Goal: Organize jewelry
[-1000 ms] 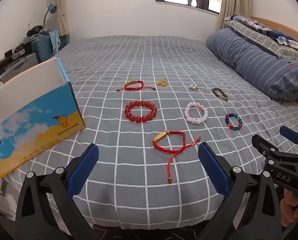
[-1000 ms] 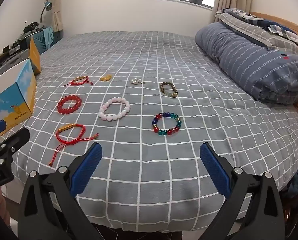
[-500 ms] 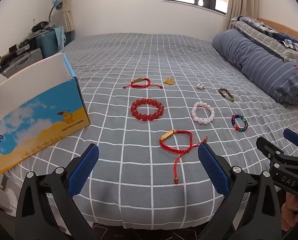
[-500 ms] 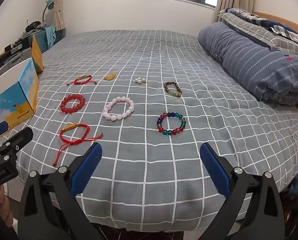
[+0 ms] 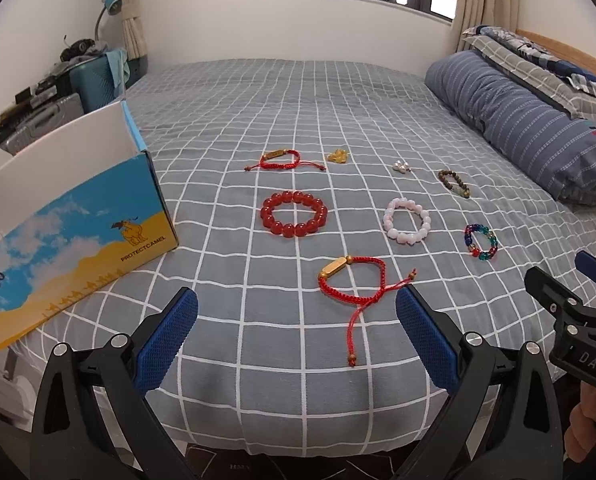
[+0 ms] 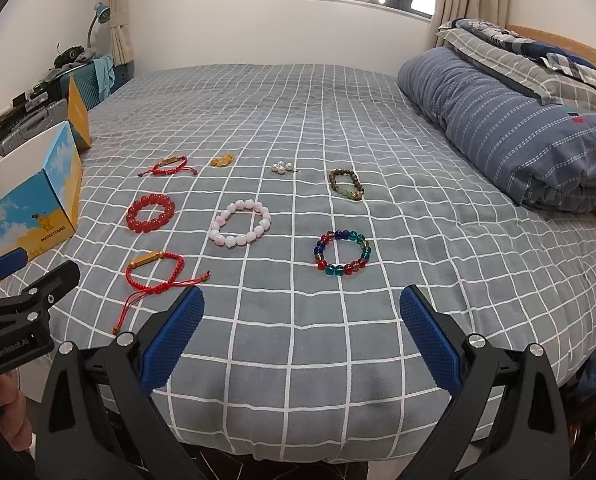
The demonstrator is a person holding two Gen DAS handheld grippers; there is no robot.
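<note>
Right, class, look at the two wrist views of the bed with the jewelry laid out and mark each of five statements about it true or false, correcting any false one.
1. Both the left claw and the right claw are open and hold nothing. True.
2. The red bead bracelet lies inside the blue and yellow box. False: it lies on the bedspread, beside the box.
3. The pink bead bracelet lies between the red bead bracelet and the multicolored bead bracelet. True.
4. Two red cord bracelets are on the bed, one near and one far. True.
5. The box is closed. False: its flap stands open.
</note>
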